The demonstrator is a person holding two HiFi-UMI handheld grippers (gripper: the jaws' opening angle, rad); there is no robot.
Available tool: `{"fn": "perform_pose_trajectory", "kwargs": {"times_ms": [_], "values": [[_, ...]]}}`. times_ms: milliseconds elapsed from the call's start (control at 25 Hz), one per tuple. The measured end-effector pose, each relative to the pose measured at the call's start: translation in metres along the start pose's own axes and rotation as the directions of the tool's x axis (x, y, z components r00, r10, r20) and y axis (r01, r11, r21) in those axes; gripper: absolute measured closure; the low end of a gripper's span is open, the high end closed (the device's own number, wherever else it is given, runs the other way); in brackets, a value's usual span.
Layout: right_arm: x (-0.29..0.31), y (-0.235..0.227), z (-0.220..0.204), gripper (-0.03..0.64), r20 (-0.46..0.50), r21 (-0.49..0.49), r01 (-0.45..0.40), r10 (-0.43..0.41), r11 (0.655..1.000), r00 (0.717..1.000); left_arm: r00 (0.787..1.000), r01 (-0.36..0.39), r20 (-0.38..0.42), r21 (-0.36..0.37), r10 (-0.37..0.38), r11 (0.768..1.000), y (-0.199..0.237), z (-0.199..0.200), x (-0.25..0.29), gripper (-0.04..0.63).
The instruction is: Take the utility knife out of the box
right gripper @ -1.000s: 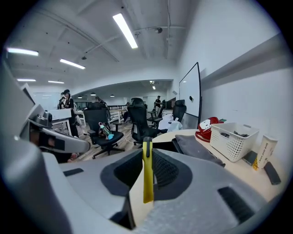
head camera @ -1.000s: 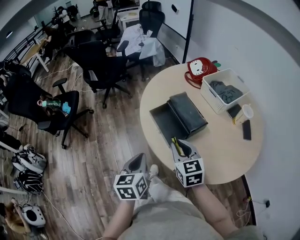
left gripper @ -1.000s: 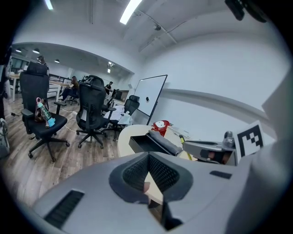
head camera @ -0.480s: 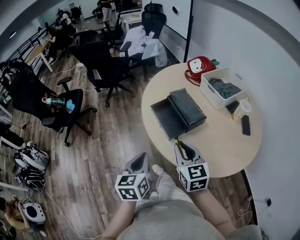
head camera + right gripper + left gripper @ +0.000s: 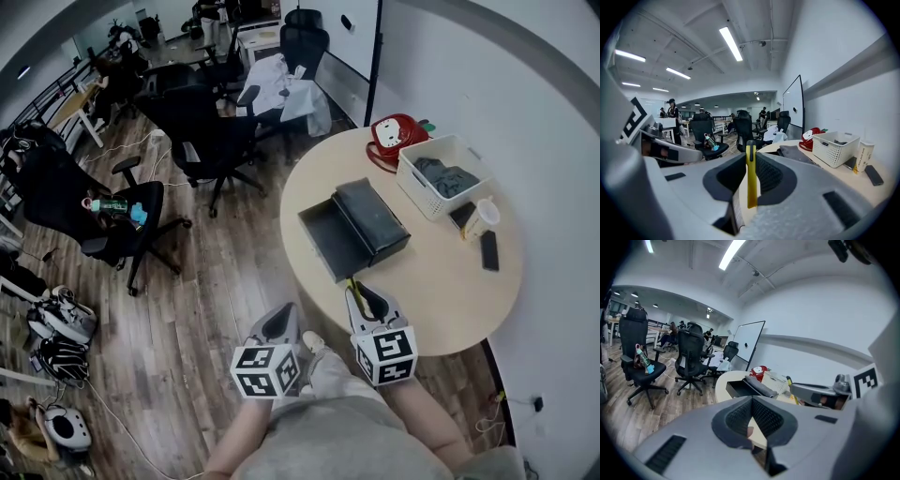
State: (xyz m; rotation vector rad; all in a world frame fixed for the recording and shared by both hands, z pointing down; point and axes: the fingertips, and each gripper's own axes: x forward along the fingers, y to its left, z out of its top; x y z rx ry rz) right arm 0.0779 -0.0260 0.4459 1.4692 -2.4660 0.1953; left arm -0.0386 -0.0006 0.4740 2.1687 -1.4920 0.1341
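Note:
The dark box point(image 5: 328, 242) lies open in the middle of the round table point(image 5: 441, 281), its lid point(image 5: 373, 217) folded out to the right. My right gripper point(image 5: 359, 292) hovers at the table's near edge, just short of the box, shut on the yellow utility knife point(image 5: 353, 284). In the right gripper view the knife point(image 5: 751, 174) stands upright between the jaws, with the box point(image 5: 796, 153) beyond it. My left gripper point(image 5: 279, 322) hangs over the floor left of the table, shut with nothing in it. From the left gripper point(image 5: 751, 405) view the box point(image 5: 746, 388) shows ahead.
A white basket point(image 5: 437, 178) of dark cloth, a red bag point(image 5: 397, 136), a cup point(image 5: 482, 217) and a phone point(image 5: 489, 251) sit on the table's far and right side. Black office chairs point(image 5: 202, 141) stand on the wooden floor to the left.
My right gripper has drawn back slightly toward me with the knife still in it. The left gripper has barely moved.

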Motion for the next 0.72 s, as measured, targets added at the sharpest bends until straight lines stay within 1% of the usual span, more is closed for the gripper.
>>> {"fn": "perform_pose_trajectory", "kwargs": {"times_ms": [120, 720], "values": [[0.003, -0.001, 0.003, 0.563, 0.006, -0.001, 0.000, 0.000, 1.000, 1.000, 1.000, 0.008, -0.003, 0.010, -0.008, 1.000, 0.000, 0.003, 0.005, 0.592], [0.012, -0.001, 0.007, 0.563, -0.003, -0.008, 0.007, -0.007, 1.000, 1.000, 0.999, 0.042, -0.025, 0.007, -0.042, 0.999, -0.003, 0.002, 0.015, 0.592]]}}
